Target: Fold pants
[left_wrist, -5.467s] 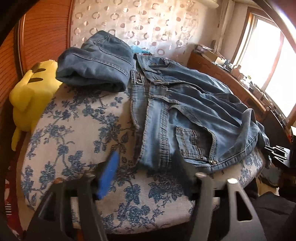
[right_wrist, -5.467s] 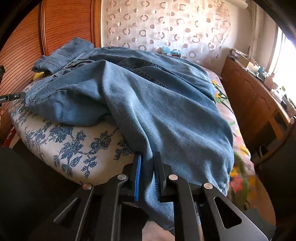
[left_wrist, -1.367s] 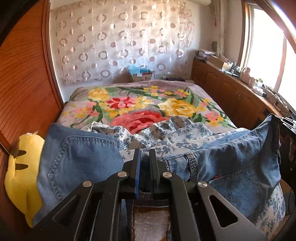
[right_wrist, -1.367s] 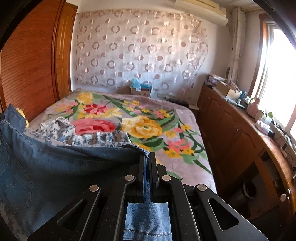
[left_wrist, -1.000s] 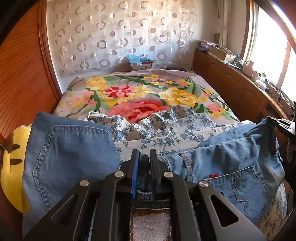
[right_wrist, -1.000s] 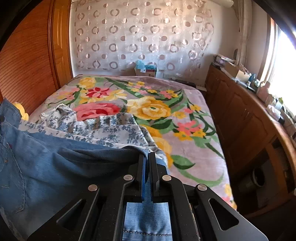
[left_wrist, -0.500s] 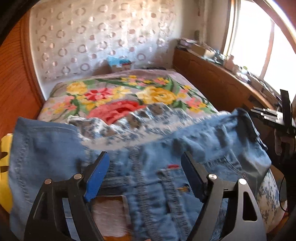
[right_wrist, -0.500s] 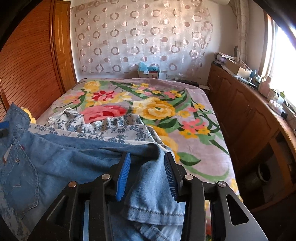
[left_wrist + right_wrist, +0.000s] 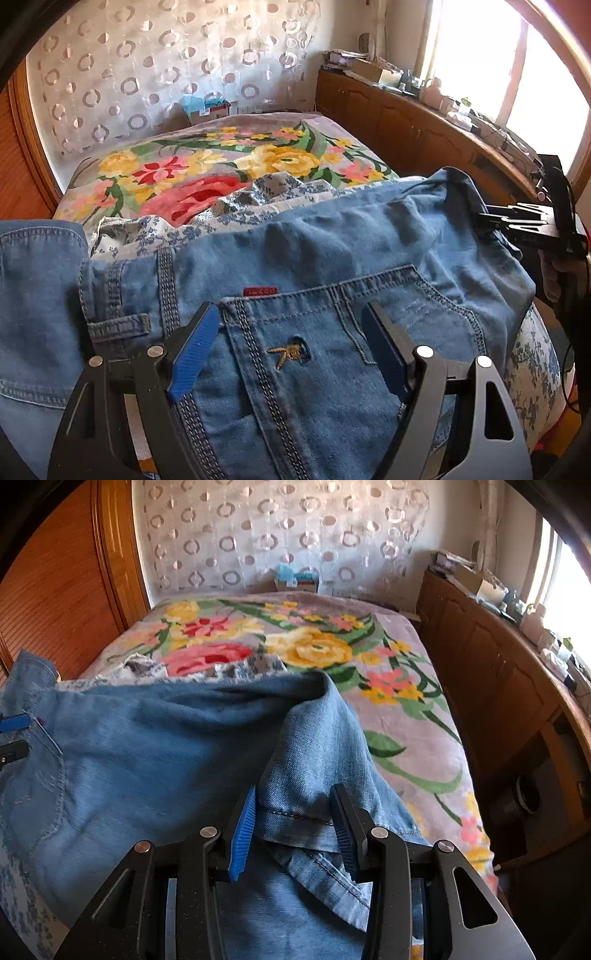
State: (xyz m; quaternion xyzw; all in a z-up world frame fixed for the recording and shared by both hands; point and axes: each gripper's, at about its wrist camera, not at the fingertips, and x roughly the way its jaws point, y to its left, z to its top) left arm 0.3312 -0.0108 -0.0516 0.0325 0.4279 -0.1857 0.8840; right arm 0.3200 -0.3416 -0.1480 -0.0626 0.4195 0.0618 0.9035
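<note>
The blue denim pants (image 9: 332, 258) lie folded across the near end of the bed, back pocket with a gold stitched mark facing up. My left gripper (image 9: 291, 328) is open, its jaws spread wide over the pocket and waistband. In the right wrist view the pants (image 9: 147, 746) drape toward the hem end (image 9: 295, 812). My right gripper (image 9: 293, 808) is open, with the hem lying loose between its jaws. The right gripper also shows at the right edge of the left wrist view (image 9: 517, 221).
A second folded denim garment (image 9: 33, 295) lies at the left. A blue-flowered sheet (image 9: 258, 199) lies bunched on the flowered bedspread (image 9: 314, 642). A wooden cabinet (image 9: 498, 672) runs along the right, wooden doors (image 9: 55, 590) on the left.
Both grippers were shut on the pants a second ago. They have since opened and let go, and the pants have settled on the bed.
</note>
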